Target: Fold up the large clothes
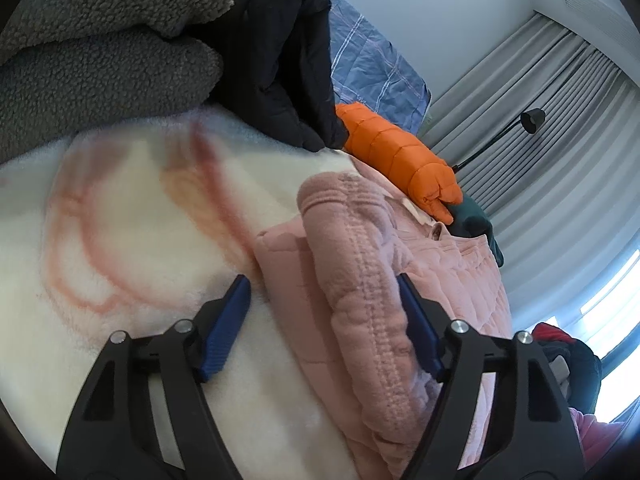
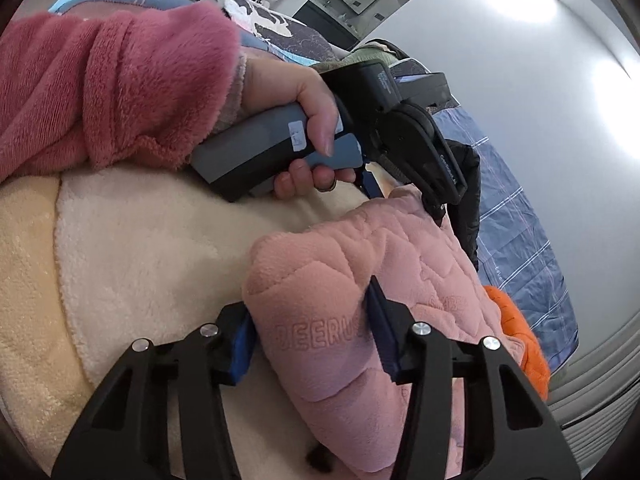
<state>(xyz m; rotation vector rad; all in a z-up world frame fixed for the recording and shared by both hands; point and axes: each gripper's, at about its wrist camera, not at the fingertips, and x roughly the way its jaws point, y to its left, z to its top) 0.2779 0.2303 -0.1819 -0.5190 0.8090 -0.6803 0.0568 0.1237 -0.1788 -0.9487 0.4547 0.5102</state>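
Pink quilted garment [image 1: 384, 280] bunched on cream blanket [image 1: 140, 248]. Left gripper [image 1: 324, 296] spread wide, straddling folded ridge. Right gripper [image 2: 308, 316] clamped on garment's rolled end.

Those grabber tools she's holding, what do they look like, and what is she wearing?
Each gripper, left and right, has black cut-out arms with silver bolts and two ribbed blue fingers. The left gripper's handle is grey and black with a small white sticker. Her left hand is bare, under a fluffy dark pink sleeve.
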